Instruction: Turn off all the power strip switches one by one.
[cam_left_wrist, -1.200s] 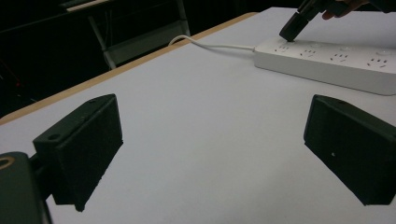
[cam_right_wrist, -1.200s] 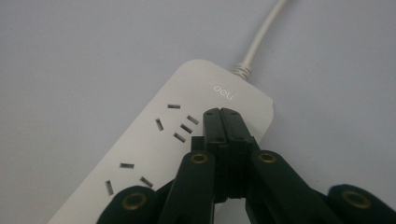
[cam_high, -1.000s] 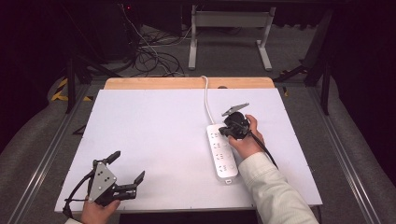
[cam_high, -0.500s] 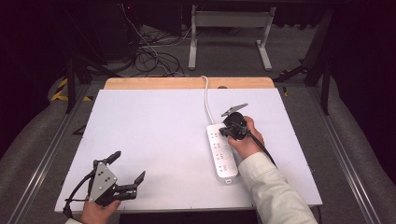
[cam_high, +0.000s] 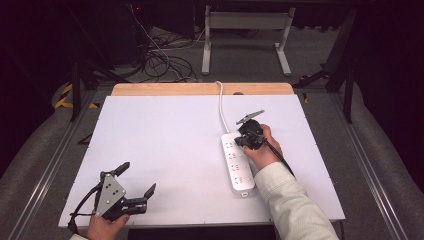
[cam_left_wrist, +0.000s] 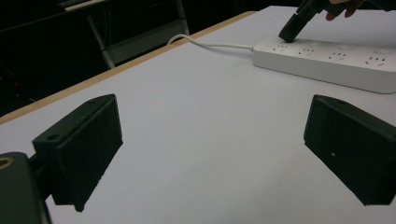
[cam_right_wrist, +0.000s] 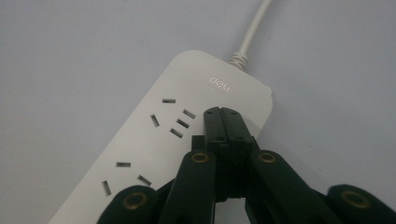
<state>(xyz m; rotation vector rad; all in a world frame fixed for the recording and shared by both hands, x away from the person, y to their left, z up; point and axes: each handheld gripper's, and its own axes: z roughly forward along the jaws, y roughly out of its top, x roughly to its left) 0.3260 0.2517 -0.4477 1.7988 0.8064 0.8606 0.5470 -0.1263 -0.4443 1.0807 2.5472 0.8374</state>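
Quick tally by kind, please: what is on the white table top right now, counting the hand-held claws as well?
Power strips: 1, white, with its cord running off the far edge
Claws: 2, left claw open, right claw shut with its tips on the strip
Total: 3

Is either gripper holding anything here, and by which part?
Nothing is held. The right gripper is shut empty, tips down on the power strip; the left gripper hangs open over the table.

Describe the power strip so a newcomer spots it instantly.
On the white tabletop, look right of centre, just below the wooden strip along the far edge. The long white plastic power strip lies there, its white cord running toward that edge. The shut right gripper presses its far end.
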